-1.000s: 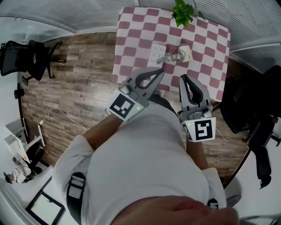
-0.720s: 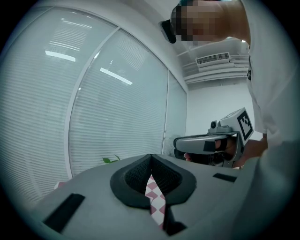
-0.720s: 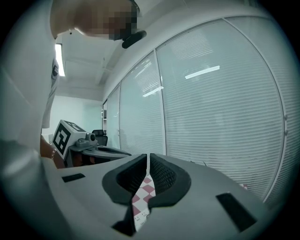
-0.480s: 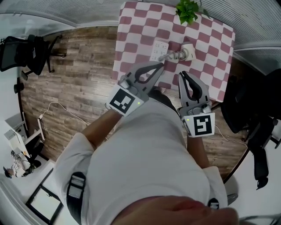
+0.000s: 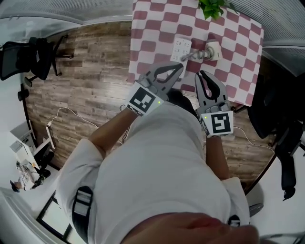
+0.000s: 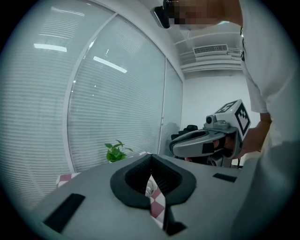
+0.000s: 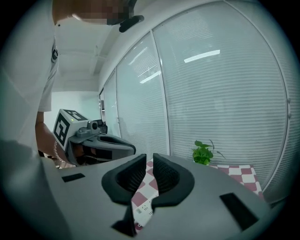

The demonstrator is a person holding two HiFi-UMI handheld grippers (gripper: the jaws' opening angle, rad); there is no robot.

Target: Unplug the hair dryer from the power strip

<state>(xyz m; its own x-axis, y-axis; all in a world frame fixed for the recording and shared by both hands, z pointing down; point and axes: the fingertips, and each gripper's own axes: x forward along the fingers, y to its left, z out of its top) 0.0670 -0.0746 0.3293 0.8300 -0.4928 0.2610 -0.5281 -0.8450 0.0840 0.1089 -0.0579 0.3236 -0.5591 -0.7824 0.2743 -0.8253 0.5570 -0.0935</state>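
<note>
Since the earlier frames both grippers have been shifted a little toward the table [image 5: 152, 28], side by side as before.

In the head view, the left gripper [image 5: 179, 67] and the right gripper [image 5: 200, 74] are held out on bare forearms [image 5: 112, 131], tips over the table's near edge. The power strip [image 5: 181, 47] is seen past the left tips, about mid-table. The hair dryer [image 5: 213, 49] lies just to its right, a grey part reaching the strip's near end. A plant [image 5: 213, 7] stands at the far edge. Open wooden floor [image 5: 86, 71] is left of the table, with one chair [image 5: 28, 59] well off and another [image 5: 279, 119] near the right edge.

In the left gripper view, the jaws of the left gripper [image 6: 151, 159] are seen together at the tips, nothing held; checked cloth [image 6: 157, 208] shows below.

In the right gripper view, the right gripper [image 7: 149, 159] is likewise closed and empty. Window blinds [image 7: 225, 93] stand behind the plant [image 7: 202, 153].
</note>
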